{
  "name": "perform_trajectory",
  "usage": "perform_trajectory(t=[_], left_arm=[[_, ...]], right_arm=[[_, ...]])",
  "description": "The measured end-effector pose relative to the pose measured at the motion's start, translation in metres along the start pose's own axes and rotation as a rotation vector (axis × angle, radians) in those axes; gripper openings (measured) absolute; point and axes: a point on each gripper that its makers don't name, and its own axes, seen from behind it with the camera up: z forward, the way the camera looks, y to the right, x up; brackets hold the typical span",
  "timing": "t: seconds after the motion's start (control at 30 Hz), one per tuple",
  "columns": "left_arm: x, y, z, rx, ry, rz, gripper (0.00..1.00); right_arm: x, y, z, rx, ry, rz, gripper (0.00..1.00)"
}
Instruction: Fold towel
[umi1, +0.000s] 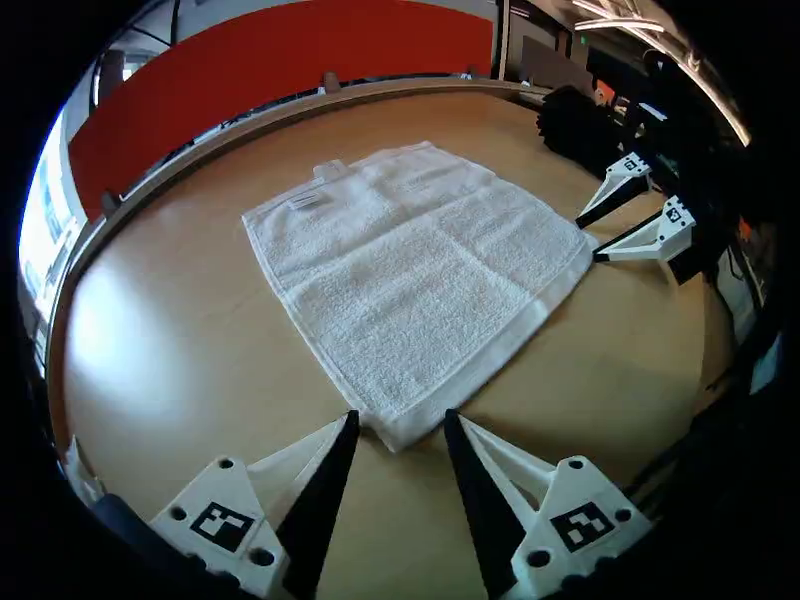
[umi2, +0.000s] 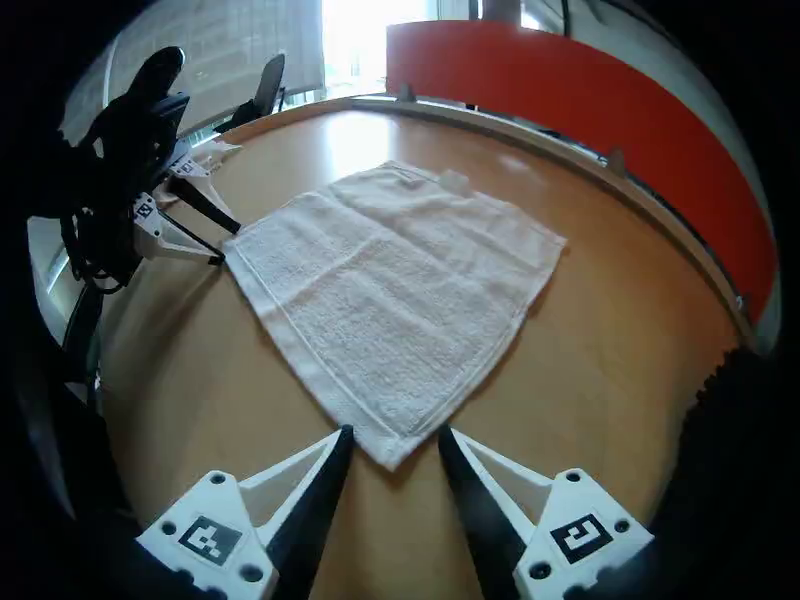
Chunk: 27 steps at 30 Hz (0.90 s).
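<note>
A white towel (umi1: 415, 270) lies flat and spread out on the wooden table (umi1: 180, 340). In the left gripper view my left gripper (umi1: 400, 418) is open, and the towel's near corner lies between its fingertips. My right gripper (umi1: 588, 242) stands open at the towel's right corner. In the right gripper view the same towel (umi2: 395, 290) points one corner toward me. That corner lies between the fingers of my open right gripper (umi2: 393, 432). The left gripper (umi2: 228, 246) is open at the towel's far left corner, held by a person's dark-sleeved hand (umi2: 120, 190).
A red partition (umi1: 280, 70) runs behind the table's raised back edge (umi1: 300, 105). The same red partition (umi2: 600, 110) appears at the right. Office chairs (umi2: 265, 85) stand by a bright window. Bare wood (umi2: 620, 330) surrounds the towel.
</note>
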Motion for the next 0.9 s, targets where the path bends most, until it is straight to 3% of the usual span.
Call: perform_trajectory(t=[0.13,0.33,0.6,0.9], left_arm=[[0.001,0.003,0.0,0.001,-0.002,0.0,0.5],[0.001,0.003,-0.001,0.01,-0.009,-0.019,0.41],[0.002,0.003,0.0,0.027,-0.016,-0.03,0.13],[0.003,0.001,-0.001,0.038,-0.009,-0.07,0.13]], right_arm=[[0.0,-0.002,-0.001,0.003,0.001,-0.002,0.49],[0.0,-0.003,-0.002,0.002,0.002,0.003,0.35],[0.004,-0.009,-0.004,0.015,0.003,0.021,0.16],[0.008,-0.013,-0.008,0.015,0.004,0.047,0.1]])
